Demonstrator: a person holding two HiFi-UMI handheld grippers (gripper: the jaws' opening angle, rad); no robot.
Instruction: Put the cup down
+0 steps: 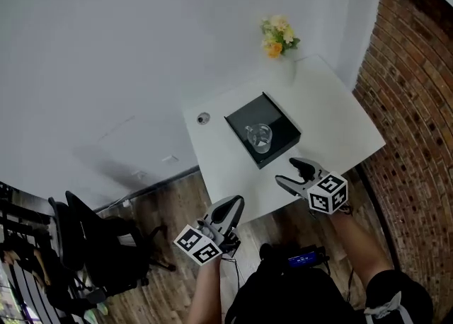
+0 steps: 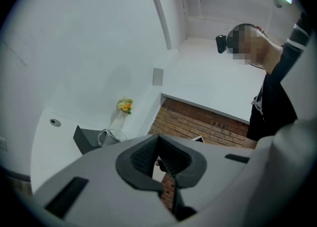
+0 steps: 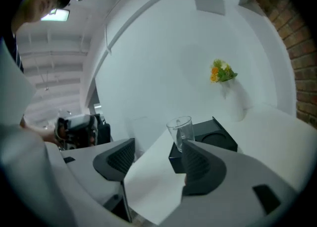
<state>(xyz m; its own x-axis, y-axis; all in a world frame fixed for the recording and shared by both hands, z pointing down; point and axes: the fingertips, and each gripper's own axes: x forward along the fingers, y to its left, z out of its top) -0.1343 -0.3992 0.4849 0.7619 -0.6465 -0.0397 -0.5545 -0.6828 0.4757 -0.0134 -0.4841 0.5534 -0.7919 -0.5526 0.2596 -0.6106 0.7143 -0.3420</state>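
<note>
A clear glass cup (image 1: 260, 136) with a handle stands upright on a flat black box (image 1: 279, 121) in the middle of the white table (image 1: 333, 117). My right gripper (image 1: 292, 172) hovers at the table's near edge, just short of the box. It is open with nothing between its pads. In the right gripper view the cup (image 3: 180, 131) is ahead of the right gripper (image 3: 158, 156), apart from it. My left gripper (image 1: 236, 204) hangs off the table's near left corner, its jaws shut together on nothing. The left gripper view shows the cup (image 2: 110, 136) far off.
A small vase of yellow flowers (image 1: 278, 36) stands at the table's far edge against the white wall. A small round fitting (image 1: 204, 118) sits near the table's left edge. A brick wall (image 1: 417, 103) runs along the right. A black office chair (image 1: 99, 245) stands on the wooden floor at left.
</note>
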